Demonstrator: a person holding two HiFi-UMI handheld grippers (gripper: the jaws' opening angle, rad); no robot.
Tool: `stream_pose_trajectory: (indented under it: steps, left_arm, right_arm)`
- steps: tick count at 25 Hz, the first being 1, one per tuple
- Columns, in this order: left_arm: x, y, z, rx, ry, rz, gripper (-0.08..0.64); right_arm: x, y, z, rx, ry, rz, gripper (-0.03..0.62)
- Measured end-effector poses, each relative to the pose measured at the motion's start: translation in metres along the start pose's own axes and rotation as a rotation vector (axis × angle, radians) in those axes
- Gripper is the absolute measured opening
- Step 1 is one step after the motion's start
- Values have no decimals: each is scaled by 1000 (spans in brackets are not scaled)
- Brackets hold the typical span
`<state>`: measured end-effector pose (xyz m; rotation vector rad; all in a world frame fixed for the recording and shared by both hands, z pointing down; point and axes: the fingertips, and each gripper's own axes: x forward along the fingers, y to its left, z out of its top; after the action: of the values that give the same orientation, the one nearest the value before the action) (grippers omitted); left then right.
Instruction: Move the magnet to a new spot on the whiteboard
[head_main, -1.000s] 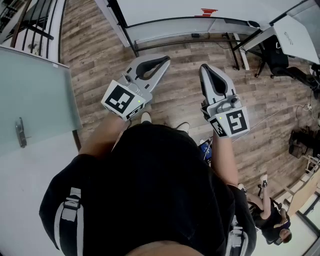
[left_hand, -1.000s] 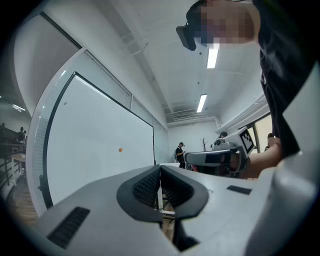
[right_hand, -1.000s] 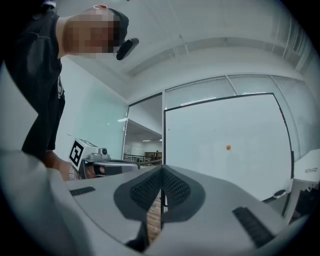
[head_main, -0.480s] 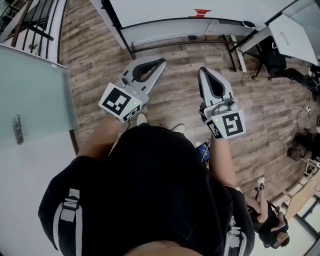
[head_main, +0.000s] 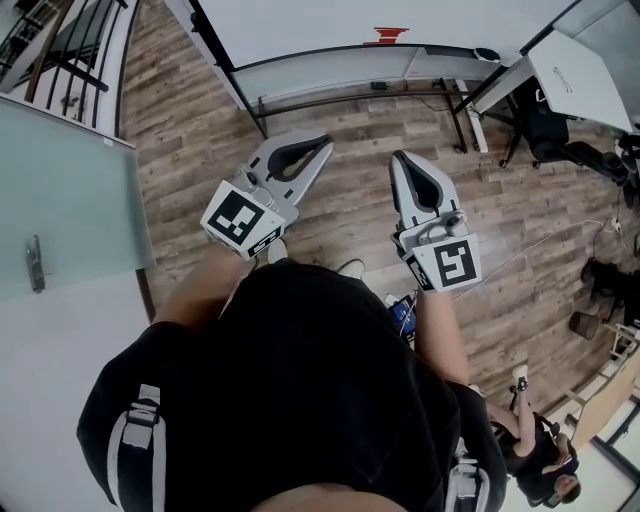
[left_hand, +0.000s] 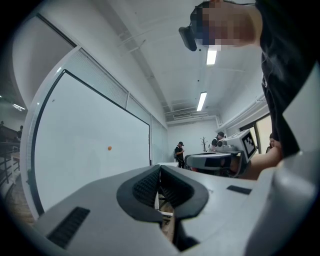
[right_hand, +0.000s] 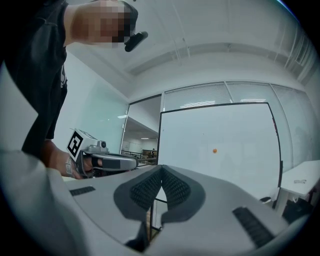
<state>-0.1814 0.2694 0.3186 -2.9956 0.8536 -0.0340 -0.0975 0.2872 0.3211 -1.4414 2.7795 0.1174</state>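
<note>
well, the wood-plank floor (head_main: 350, 205) fills most of the head view, running from a frosted glass door (head_main: 70, 190) on the left to a white desk (head_main: 580, 75) at the upper right. the whiteboard (right_hand: 220, 145) stands ahead of the person on a dark-framed stand, its white face broad and nearly bare in both gripper views. the person's dark top (head_main: 300, 390) takes up the lower half of the head view, with both forearms reaching forward over the floor.

the left gripper (head_main: 326, 143) and the right gripper (head_main: 398, 158) are held side by side, apart from each other, both pointing level toward the board and well short of it. the left claw is clenched: its ribbed pads (left_hand: 147, 186) meet at the tips with nothing between them. the right claw is clenched the same way, its pads (right_hand: 150, 189) touching at the tips and empty.

the magnet (right_hand: 214, 150) is a small orange dot stuck on the whiteboard's face, about mid-height, alone on the white surface and well apart from either gripper.
</note>
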Motion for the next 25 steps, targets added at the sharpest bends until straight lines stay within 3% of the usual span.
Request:
stream_pose_trajectory:
  steps: [5,16,25]
  left_arm:
    - [20,-24,0,7,10,-6,5]
    - [62,-68,4,16,19,66,5]
    - [79,-69,-4,5,37,81,5]
  right_arm:
    - [-19,-14,-2,17,-11,4,-6]
    - [-62,-44,3,18,-44,60,-6]
    - [-64,-66,-2,68,-51,62,-8]
